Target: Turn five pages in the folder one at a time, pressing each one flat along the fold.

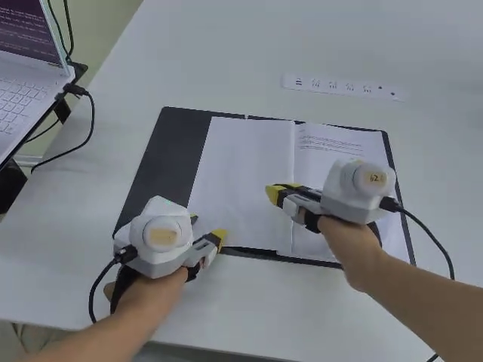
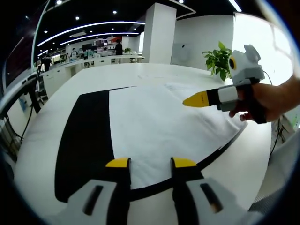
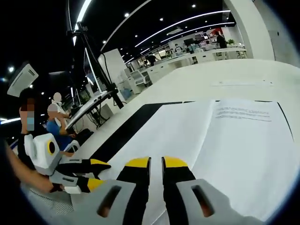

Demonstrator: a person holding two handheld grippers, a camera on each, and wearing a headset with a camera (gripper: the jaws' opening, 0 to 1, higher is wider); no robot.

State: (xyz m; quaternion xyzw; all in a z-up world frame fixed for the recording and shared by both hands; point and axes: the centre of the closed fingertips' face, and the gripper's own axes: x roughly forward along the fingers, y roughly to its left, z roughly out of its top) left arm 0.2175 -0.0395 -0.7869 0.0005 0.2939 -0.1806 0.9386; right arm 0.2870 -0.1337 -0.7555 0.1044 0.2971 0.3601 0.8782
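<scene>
folder (image 1: 170, 162): open flat on the white worktop (image 1: 226, 45), straight ahead, black cover facing up, long edge towards the person; also in left gripper view (image 2: 86, 140) and right gripper view (image 3: 126, 133).
folder contents: white sheets only, stacked on both halves; nothing else inside.
left page (image 1: 241, 181): blank white, lying flat, reaching to the fold; wide strip of bare black cover beside it on the far left.
right page (image 1: 339, 147): white, a few lines of small print at the top, too small to read; thin black cover border around its right and near edges.
fold (image 1: 293, 173): straight line down the middle between the two pages; no page lifted or curled.
left gripper (image 1: 207, 232): at the near-left edge of the folder, jaws spread with a clear gap, nothing between them; yellow tips (image 2: 151, 163) over the near edge of the left page, seen from the side in right gripper view (image 3: 97, 173); contact with paper not clear.
right gripper (image 1: 275, 193): over the left page just beside the fold, pointing left; jaws pressed almost together, only a thin slit (image 3: 156, 162), nothing pinched; reads as one yellow point in left gripper view (image 2: 194, 99); touching the paper or just above it, cannot tell.
laptop (image 1: 23, 83): far left, lid open, well apart from the folder.
cable (image 1: 75, 136): black, running from the laptop side across the worktop edge.
power strip (image 1: 343, 87): white, behind the folder, apart from it.
</scene>
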